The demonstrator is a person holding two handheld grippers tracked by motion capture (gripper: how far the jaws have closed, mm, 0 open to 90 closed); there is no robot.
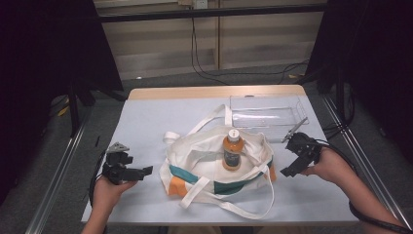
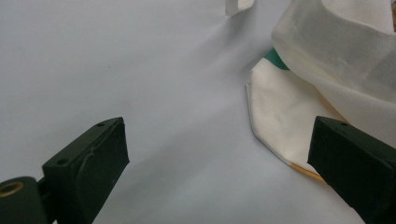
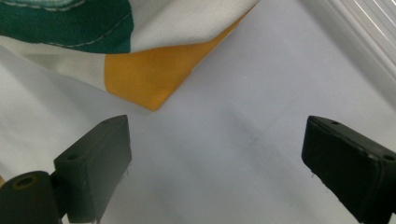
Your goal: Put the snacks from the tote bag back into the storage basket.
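Tote bag (image 1: 214, 163): cream cloth, green and orange panels, long cream straps; lies mid-counter, mouth agape. Bottle (image 1: 232, 149): orange drink, white cap, resting on bag opening. Clear tray (image 1: 267, 113): far right, just beyond bag. Counter (image 1: 146, 122): pale grey, bare to left, narrow bare strips at near and right edges. Left gripper (image 1: 141, 171): left of bag, fingers released, gripping nothing. Right gripper (image 1: 292, 165): by bag's right corner, fingers released, likewise.
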